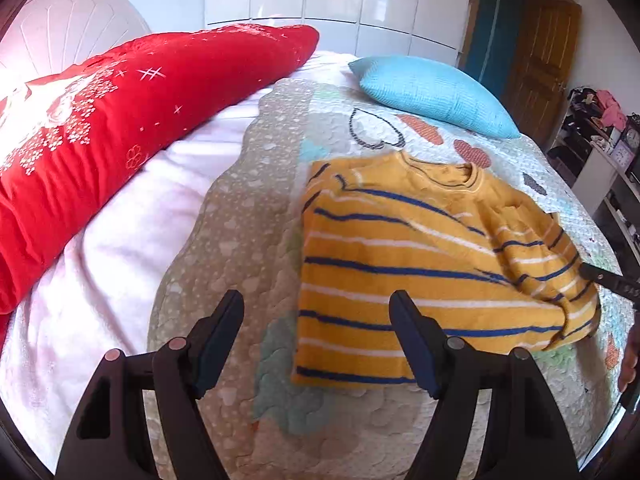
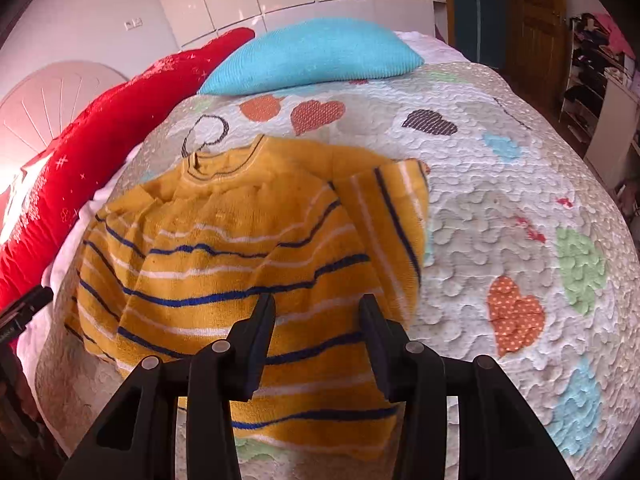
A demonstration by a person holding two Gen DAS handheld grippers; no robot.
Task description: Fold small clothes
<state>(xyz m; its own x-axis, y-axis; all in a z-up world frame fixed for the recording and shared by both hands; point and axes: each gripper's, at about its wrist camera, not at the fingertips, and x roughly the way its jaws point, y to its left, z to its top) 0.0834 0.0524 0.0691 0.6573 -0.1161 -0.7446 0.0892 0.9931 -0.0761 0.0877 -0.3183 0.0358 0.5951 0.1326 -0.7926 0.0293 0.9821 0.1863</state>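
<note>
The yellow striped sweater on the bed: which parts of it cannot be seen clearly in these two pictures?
- Left wrist view: the sweater's lower right hem is covered by the left gripper; its far sleeve end is bunched beside the right gripper's tip.
- Right wrist view: the hem middle lies behind the right gripper, jaws open.
- Both views: the underside against the quilt is hidden, so folded layers cannot be counted.
- The neck label is too small to read.

- Bare quilt [image 2: 520, 208] right of the yellow sweater [image 2: 240, 248]: open passage.
- Red pillow [image 1: 100, 140] blocks the left side.
- Blue cushion [image 1: 436, 94] blocks beyond the collar.
</note>
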